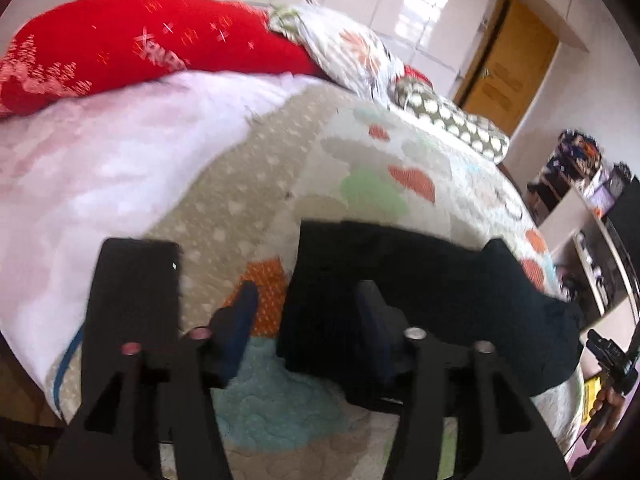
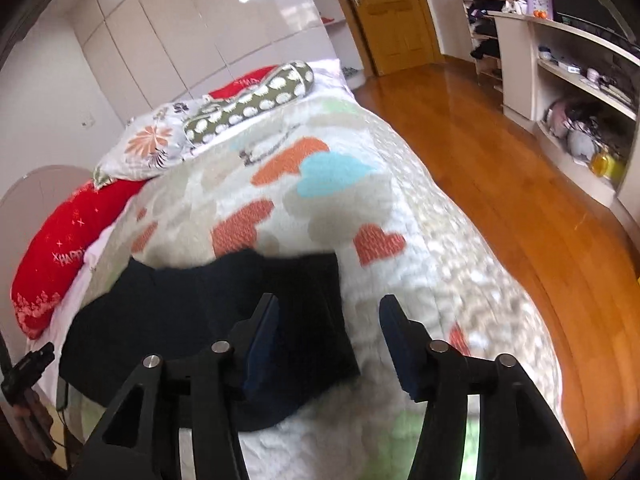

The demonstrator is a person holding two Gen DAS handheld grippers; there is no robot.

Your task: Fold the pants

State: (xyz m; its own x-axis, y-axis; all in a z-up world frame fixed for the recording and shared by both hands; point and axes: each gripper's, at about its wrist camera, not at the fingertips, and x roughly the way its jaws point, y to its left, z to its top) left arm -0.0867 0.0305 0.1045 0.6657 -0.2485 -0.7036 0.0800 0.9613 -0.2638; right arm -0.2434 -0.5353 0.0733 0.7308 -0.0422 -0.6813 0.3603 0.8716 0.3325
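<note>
- Both my claws are apart and hold nothing: left claw (image 1: 308,316), right claw (image 2: 328,336).
- Dark navy folded fabric pants (image 2: 208,320) lie on the heart-patterned quilted bed (image 2: 320,208), near its front edge.
- Looks like a fold just released; next, regrip an edge or smooth.
- Long axis runs across the bed; which end is the waistband, can't tell.

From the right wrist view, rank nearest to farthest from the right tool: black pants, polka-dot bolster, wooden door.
1. Black folded pants, right under the right tool, toward its left.
2. Olive polka-dot bolster pillow, at the head of the bed.
3. Yellow-brown wooden door, beyond the bed, upper right.
</note>
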